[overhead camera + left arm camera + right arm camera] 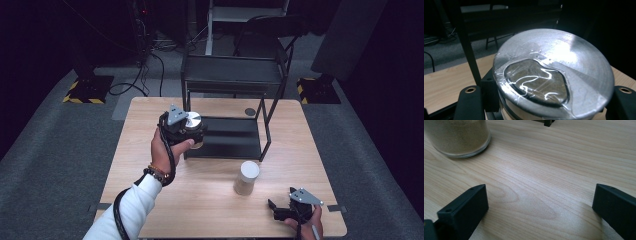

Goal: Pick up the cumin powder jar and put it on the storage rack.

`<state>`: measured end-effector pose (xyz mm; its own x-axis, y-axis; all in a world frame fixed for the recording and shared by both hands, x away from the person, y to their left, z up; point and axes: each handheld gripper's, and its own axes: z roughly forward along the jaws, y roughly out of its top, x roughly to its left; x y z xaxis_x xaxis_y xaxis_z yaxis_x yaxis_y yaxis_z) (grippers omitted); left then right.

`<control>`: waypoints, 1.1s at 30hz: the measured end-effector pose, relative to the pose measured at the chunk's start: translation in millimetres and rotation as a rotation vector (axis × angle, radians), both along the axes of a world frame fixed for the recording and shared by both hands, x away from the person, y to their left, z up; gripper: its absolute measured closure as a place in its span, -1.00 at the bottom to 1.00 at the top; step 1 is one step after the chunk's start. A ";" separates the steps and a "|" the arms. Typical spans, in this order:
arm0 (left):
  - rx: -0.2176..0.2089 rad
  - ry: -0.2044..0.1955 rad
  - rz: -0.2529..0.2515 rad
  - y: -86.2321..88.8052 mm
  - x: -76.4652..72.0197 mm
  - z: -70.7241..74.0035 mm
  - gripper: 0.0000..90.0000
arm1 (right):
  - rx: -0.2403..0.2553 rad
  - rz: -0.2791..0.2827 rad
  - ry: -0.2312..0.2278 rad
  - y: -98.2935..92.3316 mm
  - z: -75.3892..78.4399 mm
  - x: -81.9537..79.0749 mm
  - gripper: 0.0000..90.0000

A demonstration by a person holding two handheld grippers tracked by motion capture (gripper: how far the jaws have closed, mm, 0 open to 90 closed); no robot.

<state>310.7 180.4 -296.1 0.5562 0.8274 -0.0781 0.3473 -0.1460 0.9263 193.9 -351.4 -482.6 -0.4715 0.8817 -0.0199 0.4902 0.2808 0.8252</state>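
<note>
A glass jar with a round silver lid (193, 120) hangs above the table's left half, by the left post of a black shelf rack (235, 75). My left gripper (192, 134) is shut on this jar; in the left gripper view the lid (554, 72) sits between the two black jaws, a clear window in its top. A second jar (246, 177) with a white lid and tan powder stands on the table; its glass base (459, 137) lies beyond the right jaws. My right gripper (276, 209) rests open at the front right of the table (150, 115), nothing between its fingers.
The rack's lower black shelf (230, 137) lies on the wooden table, its upper shelf above. A round grey disc (250, 112) sits in the tabletop at the back. Chairs and cables stand on the dark floor beyond.
</note>
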 end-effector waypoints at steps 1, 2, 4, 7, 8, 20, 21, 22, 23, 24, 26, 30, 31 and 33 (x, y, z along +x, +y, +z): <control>0.003 -0.004 -0.003 -0.8 1.5 3.2 -0.30 | 0.001 -0.002 0.000 0.2 -0.1 -0.1 -1.00; 0.006 -0.011 -0.010 -1.5 4.0 8.4 -0.30 | 0.001 -0.004 0.000 0.3 0.0 -0.1 -1.00; 0.003 -0.014 -0.020 -2.1 8.2 16.2 -0.30 | 0.001 -0.004 0.000 0.4 0.0 -0.2 -1.00; -0.003 -0.021 -0.027 -3.0 13.2 26.4 -0.30 | 0.001 -0.004 0.000 0.3 0.0 0.1 -1.00; -0.013 -0.021 -0.031 -2.4 15.9 30.9 -0.30 | 0.001 -0.005 0.000 0.4 0.0 0.2 -1.00; -0.039 -0.058 -0.048 3.4 29.7 73.7 -0.30 | 0.000 -0.005 0.001 0.4 0.2 0.5 -1.00; -0.040 -0.060 -0.052 4.0 30.6 76.3 -0.30 | 0.001 -0.006 0.001 0.5 0.2 0.5 -1.00; -0.032 -0.064 -0.053 3.5 31.5 81.0 -0.30 | 0.001 -0.006 0.001 0.4 0.2 0.5 -1.00; -0.030 -0.066 -0.054 3.3 32.1 83.5 -0.30 | 0.001 -0.006 0.001 0.5 0.2 0.5 -1.00; -0.025 -0.069 -0.054 2.6 33.3 87.8 -0.30 | 0.001 -0.006 0.001 0.5 0.2 0.5 -1.00; -0.033 -0.075 -0.051 1.8 35.0 92.2 -0.30 | 0.001 -0.006 0.001 0.5 0.2 0.5 -1.00; -0.037 -0.085 -0.056 0.0 39.6 101.4 -0.30 | 0.001 -0.007 0.001 0.6 0.2 0.4 -1.00; -0.042 -0.091 -0.056 -0.1 40.0 102.6 -0.30 | 0.000 -0.007 0.001 0.7 0.2 0.3 -1.00; -0.036 -0.096 -0.058 -1.2 42.6 108.4 -0.30 | 0.000 -0.007 0.001 0.6 0.2 0.3 -1.00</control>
<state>353.3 179.2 -187.7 0.6090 0.7915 -0.0512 0.2488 -0.1294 0.9599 194.2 -350.7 -482.4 -0.4650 0.8851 -0.0190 0.4932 0.2768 0.8247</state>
